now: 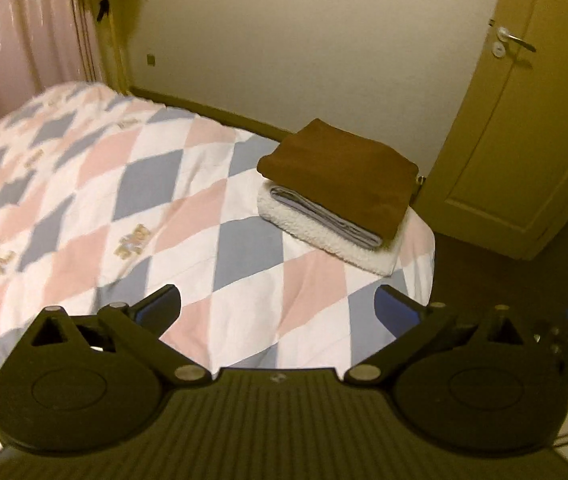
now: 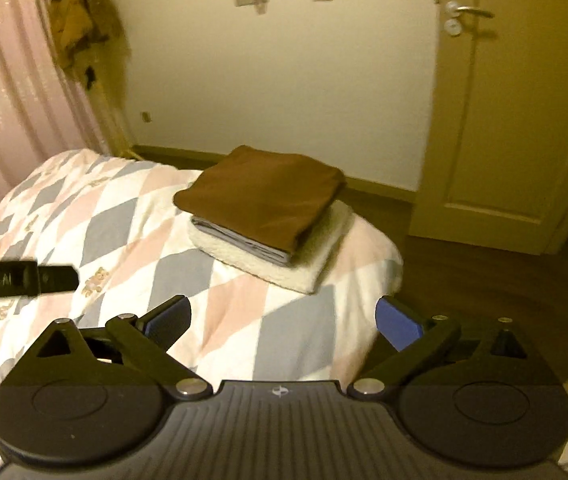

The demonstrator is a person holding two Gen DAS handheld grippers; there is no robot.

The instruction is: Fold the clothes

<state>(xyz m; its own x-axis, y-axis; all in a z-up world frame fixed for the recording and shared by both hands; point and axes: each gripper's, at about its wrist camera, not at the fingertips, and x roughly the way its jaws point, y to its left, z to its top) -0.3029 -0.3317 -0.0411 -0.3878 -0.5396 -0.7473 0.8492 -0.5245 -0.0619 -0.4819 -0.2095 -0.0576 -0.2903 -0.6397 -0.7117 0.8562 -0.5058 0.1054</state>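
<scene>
A stack of folded clothes sits on the bed's far right corner: a brown garment (image 1: 344, 172) (image 2: 263, 196) on top, a grey one (image 1: 324, 216) (image 2: 243, 244) under it, a white fleecy one (image 1: 324, 240) (image 2: 312, 264) at the bottom. My left gripper (image 1: 277, 306) hangs above the quilt well short of the stack, its jaws wide open with nothing between them. My right gripper (image 2: 284, 316) is likewise open and empty over the bed's near corner. The left gripper's body (image 2: 19, 278) shows at the left edge of the right wrist view.
The bed carries a pink, grey and white diamond quilt (image 1: 123, 208) (image 2: 103, 220). A closed door (image 1: 524, 120) (image 2: 516, 120) stands right of it above dark floor (image 2: 484, 280). Pink curtains (image 1: 15, 40) hang at the left, with brown cloth (image 2: 79, 20) hanging beside them.
</scene>
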